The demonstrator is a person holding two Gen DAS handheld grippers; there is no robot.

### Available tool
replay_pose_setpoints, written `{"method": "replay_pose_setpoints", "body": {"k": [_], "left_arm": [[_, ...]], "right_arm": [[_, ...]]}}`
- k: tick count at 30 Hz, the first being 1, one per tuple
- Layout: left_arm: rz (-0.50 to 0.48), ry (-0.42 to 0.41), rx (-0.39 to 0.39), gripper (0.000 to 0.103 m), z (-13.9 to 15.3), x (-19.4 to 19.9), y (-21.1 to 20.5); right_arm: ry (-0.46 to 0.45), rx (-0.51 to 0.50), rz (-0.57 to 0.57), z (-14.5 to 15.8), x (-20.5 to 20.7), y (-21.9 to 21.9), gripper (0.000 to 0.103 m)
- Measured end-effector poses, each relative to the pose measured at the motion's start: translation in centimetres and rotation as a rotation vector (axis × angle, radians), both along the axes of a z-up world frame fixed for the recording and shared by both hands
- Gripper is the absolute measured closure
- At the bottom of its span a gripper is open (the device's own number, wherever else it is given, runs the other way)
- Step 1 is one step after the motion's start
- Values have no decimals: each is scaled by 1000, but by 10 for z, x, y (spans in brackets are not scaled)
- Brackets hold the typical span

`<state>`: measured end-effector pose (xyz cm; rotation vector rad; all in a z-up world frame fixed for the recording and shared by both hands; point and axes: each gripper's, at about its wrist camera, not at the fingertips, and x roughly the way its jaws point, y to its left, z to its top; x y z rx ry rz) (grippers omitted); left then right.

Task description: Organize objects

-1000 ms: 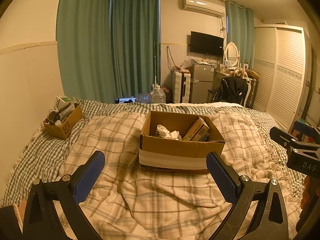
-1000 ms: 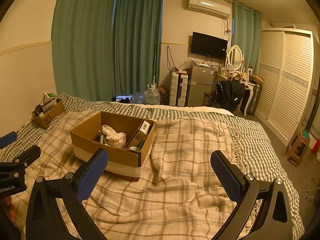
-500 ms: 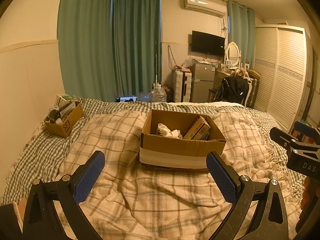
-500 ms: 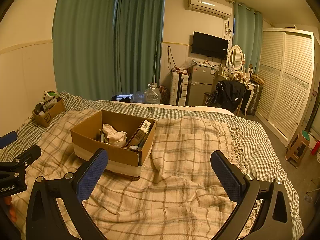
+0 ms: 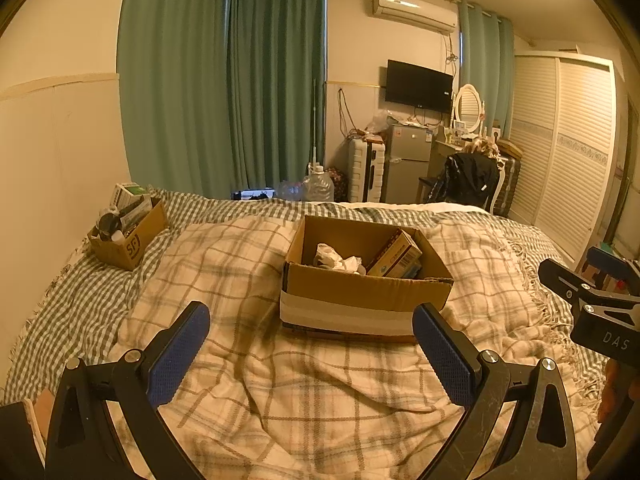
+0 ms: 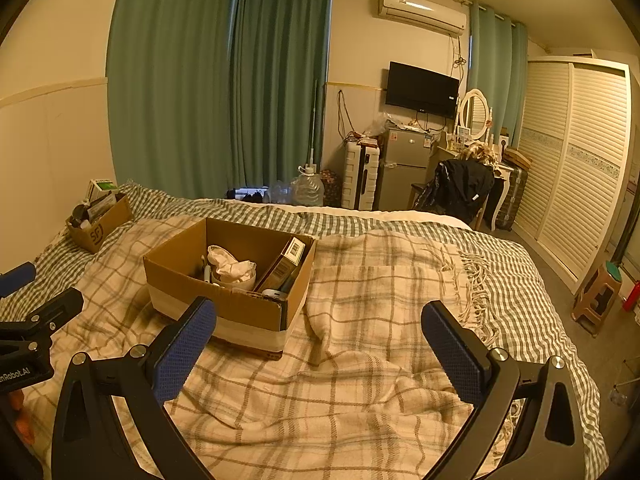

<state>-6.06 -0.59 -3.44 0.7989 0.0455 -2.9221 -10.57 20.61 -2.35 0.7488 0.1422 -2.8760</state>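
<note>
An open cardboard box [image 5: 366,298] with a white taped band sits on the plaid blanket mid-bed; it also shows in the right wrist view [image 6: 224,300]. Inside lie a crumpled white cloth [image 5: 336,258] and a brown carton [image 5: 394,256] leaning on the right wall. A smaller cardboard box [image 5: 128,236] full of items stands at the bed's far left. My left gripper [image 5: 310,352] is open and empty, short of the big box. My right gripper [image 6: 318,350] is open and empty, to the right of the box.
The bed's right edge drops to the floor, where a small stool [image 6: 598,300] stands. Beyond the bed are green curtains, a water jug [image 5: 318,186], a fridge [image 5: 408,162] and a chair with a black jacket [image 5: 468,178]. A wardrobe lines the right wall.
Both views have shifted only slightly; the scene sits a little lower in frame. Both grippers stay open and nothing on the bed moved.
</note>
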Motion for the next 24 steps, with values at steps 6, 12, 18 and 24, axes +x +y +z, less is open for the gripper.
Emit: {"method": "replay_pose_setpoints", "body": {"k": [6,12,18,24], "left_arm": [[-14,-12,1,0,-1,-1,0],[-13,-2,-60,0,-1,0,9],[-12,-4,-94,0,-1,0,14],[4,2,-52,0,0,1,7]], "right_arm": [[-1,-1,1,0,0,0,0],[0,-1,0,-1,0,1,0],[-3,-4,0,-1,-1,1,0],[-3,-7,-3,-2,-1,1,0]]}}
